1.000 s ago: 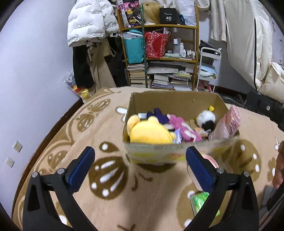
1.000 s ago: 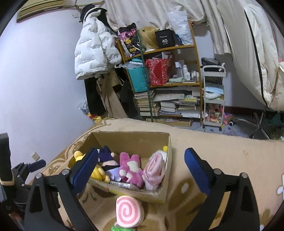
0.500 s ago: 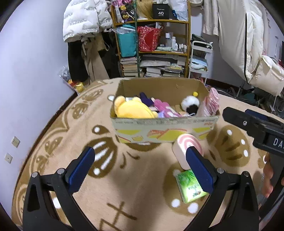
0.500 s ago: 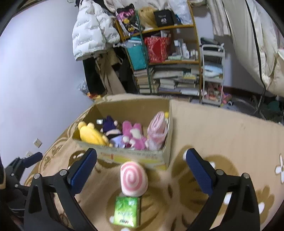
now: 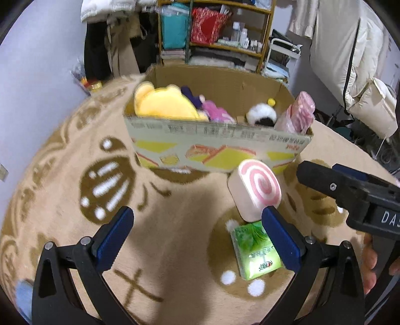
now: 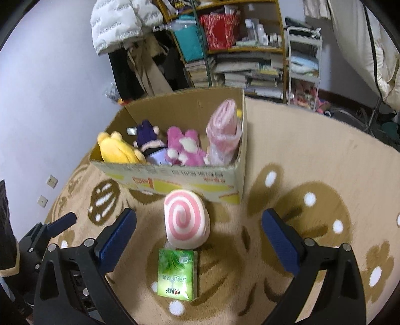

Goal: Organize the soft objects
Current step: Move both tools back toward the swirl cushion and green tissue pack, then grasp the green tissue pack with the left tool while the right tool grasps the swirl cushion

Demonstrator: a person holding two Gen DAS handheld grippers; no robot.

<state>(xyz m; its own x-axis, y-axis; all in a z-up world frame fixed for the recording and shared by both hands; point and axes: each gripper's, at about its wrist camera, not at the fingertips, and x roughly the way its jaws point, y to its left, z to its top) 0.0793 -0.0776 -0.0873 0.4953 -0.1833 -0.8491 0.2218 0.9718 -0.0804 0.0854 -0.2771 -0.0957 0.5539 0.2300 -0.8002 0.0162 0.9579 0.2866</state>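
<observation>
A pink-and-white swirl roll plush (image 6: 185,221) stands on the tan carpet just in front of the cardboard box (image 6: 175,178); it also shows in the left wrist view (image 5: 256,191). A green tissue pack (image 6: 178,274) lies right before it, seen too in the left wrist view (image 5: 256,251). The box (image 5: 215,152) holds a yellow plush (image 5: 162,103), a purple doll, a pink plush (image 6: 183,147), a panda and a pink roll. My left gripper (image 5: 197,232) is open and empty, left of the roll. My right gripper (image 6: 200,232) is open and empty, straddling the roll from above.
A shelf (image 6: 232,47) of books and bags stands behind the box, with a white trolley (image 6: 303,62) to its right. A white jacket (image 6: 122,22) hangs on the left. The right gripper's body (image 5: 350,190) crosses the right of the left wrist view.
Both grippers have pulled back from the box and tilted down. The swirl roll and the tissue pack now lie closer, between the right gripper's fingers. Both stay open.
</observation>
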